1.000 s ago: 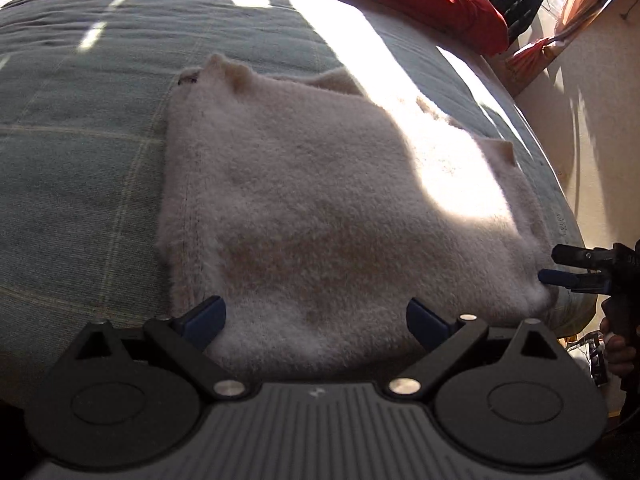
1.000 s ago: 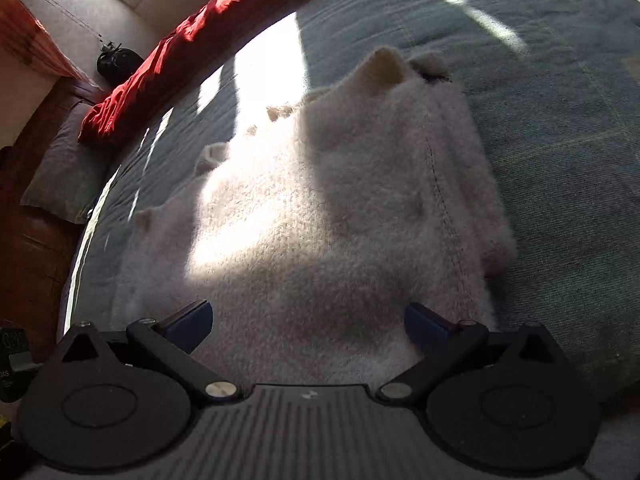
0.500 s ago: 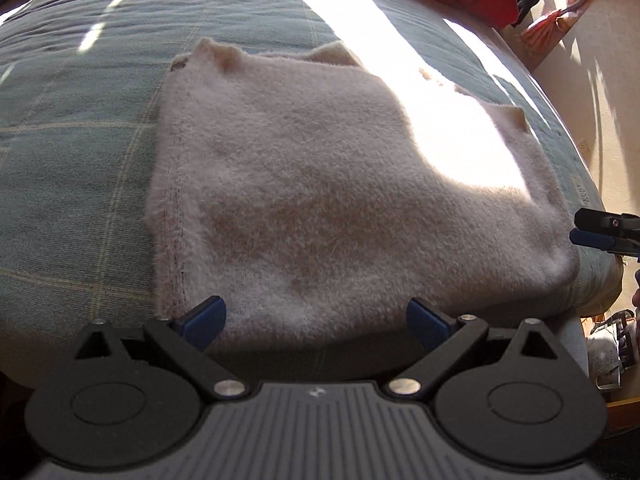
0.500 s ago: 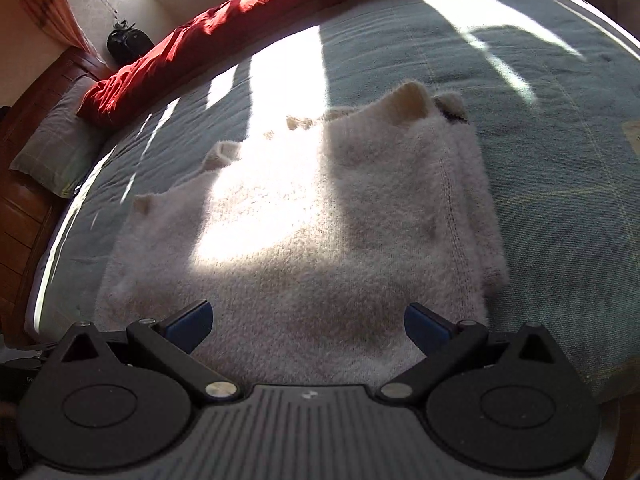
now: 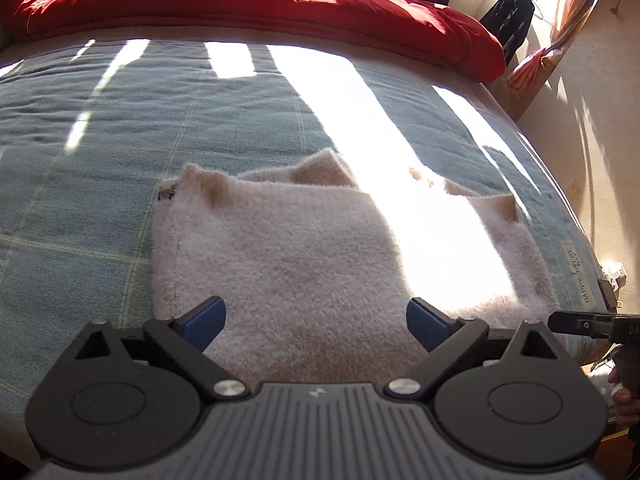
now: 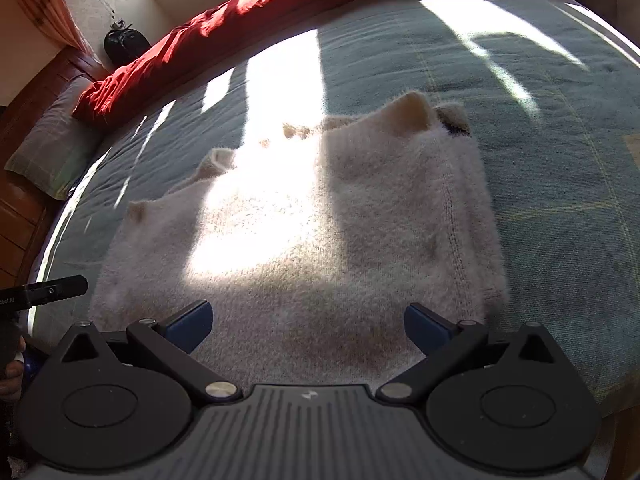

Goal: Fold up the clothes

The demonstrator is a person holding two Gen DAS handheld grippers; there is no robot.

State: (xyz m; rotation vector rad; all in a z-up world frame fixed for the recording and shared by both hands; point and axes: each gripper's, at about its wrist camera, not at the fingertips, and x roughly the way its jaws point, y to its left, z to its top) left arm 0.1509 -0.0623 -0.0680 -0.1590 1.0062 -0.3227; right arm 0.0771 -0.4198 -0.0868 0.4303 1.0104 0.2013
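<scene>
Both pulled back over the last second, more bed in frame now. Left hand-held gripper (image 5: 316, 320) and right hand-held gripper (image 6: 308, 322) hang low at the near edge, fingers spread, holding nothing. Fuzzy cream garment (image 5: 304, 256) lies folded mid-frame on the bed (image 5: 100, 152). Fold looks done, though glare hides the sunlit side. Red duvet (image 5: 240, 0) at top.

In front of me lies a fluffy cream-white garment (image 5: 288, 256), already folded into a rough rectangle, flat on the green-grey bedcover (image 5: 80, 184). Its near edge is close to the edge of the bed. A stitched seam (image 6: 454, 216) runs along one side. At the far edge some soft corners stand up. A band of sunlight crosses it.
</scene>
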